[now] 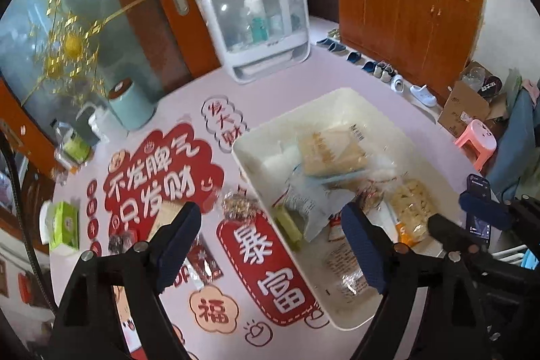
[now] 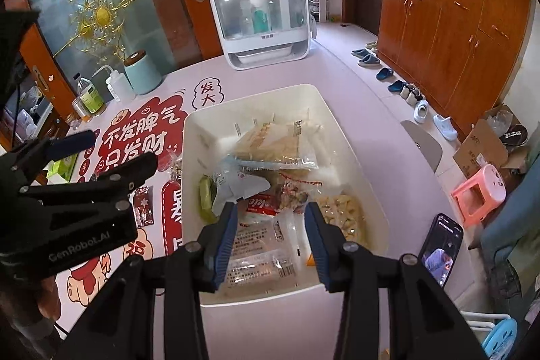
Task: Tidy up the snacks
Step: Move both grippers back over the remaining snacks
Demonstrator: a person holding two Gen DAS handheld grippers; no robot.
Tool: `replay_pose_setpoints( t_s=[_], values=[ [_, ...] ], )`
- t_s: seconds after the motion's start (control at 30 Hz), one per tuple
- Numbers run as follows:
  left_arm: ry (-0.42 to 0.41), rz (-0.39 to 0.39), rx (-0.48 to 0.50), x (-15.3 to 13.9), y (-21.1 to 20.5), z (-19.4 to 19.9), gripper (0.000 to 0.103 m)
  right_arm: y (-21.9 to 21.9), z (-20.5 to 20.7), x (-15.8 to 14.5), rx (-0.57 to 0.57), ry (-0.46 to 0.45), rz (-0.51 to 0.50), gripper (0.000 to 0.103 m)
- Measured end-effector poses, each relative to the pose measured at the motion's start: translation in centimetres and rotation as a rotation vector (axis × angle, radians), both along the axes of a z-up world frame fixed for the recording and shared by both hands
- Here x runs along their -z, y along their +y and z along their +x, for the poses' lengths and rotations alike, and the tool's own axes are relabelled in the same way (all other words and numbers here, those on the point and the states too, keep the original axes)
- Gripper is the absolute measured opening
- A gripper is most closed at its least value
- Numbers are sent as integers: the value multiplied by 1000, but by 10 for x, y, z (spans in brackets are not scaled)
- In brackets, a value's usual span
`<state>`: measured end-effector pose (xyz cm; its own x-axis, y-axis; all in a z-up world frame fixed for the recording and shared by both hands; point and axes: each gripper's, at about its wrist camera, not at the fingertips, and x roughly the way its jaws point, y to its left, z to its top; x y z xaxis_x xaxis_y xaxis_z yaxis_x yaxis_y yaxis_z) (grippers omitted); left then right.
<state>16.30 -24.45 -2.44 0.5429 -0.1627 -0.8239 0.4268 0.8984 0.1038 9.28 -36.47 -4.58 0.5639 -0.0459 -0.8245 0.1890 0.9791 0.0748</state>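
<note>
A white bin (image 1: 256, 140) (image 2: 341, 120) on the pink table holds several snack packets, with a cracker pack (image 1: 329, 154) (image 2: 276, 142) on top. My left gripper (image 1: 270, 221) is open and empty, above the bin's left rim and loose snacks: a clear packet of brown treats (image 1: 238, 206) and a dark red packet (image 1: 202, 262). My right gripper (image 2: 271, 215) is open and empty, hovering over the bin's near end above a clear labelled packet (image 2: 260, 245). The left gripper also shows at the left of the right wrist view (image 2: 111, 150).
A white bottle steriliser (image 1: 260, 22) (image 2: 263, 16) stands at the table's far edge. A mint canister (image 1: 130, 105) (image 2: 141, 73), squeeze bottle (image 2: 113, 83) and green tissue pack (image 1: 62, 225) sit at left. A phone (image 2: 440, 248) stands at right. A pink stool (image 2: 479, 194) is on the floor.
</note>
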Motion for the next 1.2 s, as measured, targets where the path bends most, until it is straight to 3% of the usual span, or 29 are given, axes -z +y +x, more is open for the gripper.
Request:
replay_pose_setpoints(
  t_s=[0.23,0.67,1.2],
  values=[
    [87,-4,-90,24,38,3,85,9,0,1,-18,10,-2,42],
    [126,24,-239,41,118,-13,85,45,1,1,-93,14,-6,42],
    [157,19,-430,54,223,-31,85,128,18,1,-276,31,-31,42]
  ],
)
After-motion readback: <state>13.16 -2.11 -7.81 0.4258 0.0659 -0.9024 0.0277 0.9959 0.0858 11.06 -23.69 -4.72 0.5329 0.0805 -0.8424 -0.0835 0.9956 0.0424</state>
